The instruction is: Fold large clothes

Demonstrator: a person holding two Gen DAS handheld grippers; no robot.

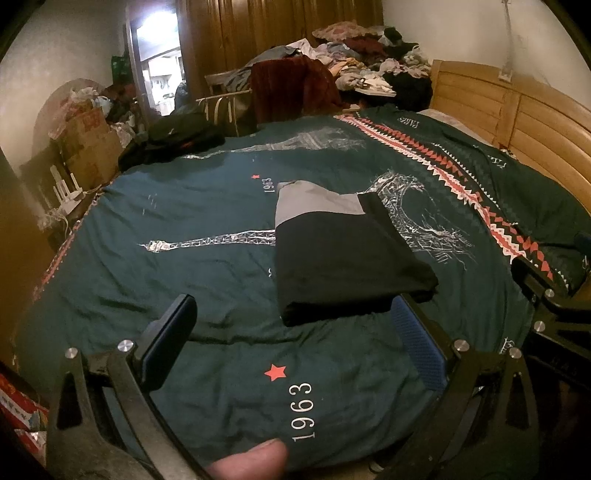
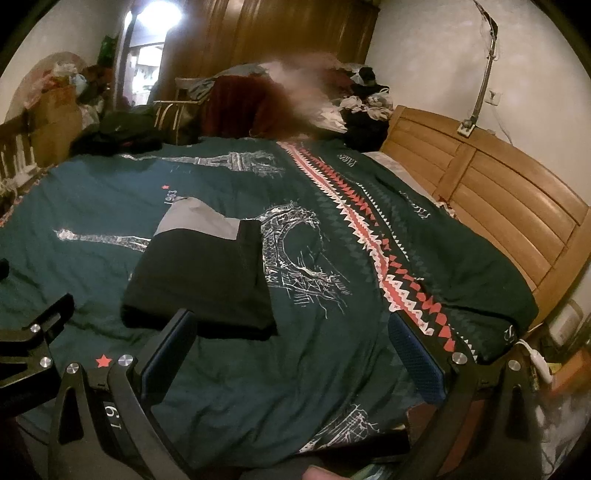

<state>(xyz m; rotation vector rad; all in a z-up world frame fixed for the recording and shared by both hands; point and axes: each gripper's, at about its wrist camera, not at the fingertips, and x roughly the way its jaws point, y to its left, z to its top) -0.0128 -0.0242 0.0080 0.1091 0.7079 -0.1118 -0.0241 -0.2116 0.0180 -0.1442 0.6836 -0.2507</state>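
I am holding both the left gripper [image 1: 295, 332] and right gripper [image 2: 291, 343] with jaws wide and empty over the bed's [image 1: 207, 210] near edge, judging the folded garment [image 1: 343, 258] mid-bed needs only squaring.

Folded garment [image 1: 343, 258] on bedspread [image 1: 184, 206]; headboard [image 1: 517, 114] right; clothes pile [image 1: 369, 66] behind.

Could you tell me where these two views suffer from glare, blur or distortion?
Left wrist view: the doorway is blown out, the fisheye bends the headboard, and the corners are dark. Right wrist view: the doorway light glares and the clothes pile is smeared, while the folded garment stays sharp.
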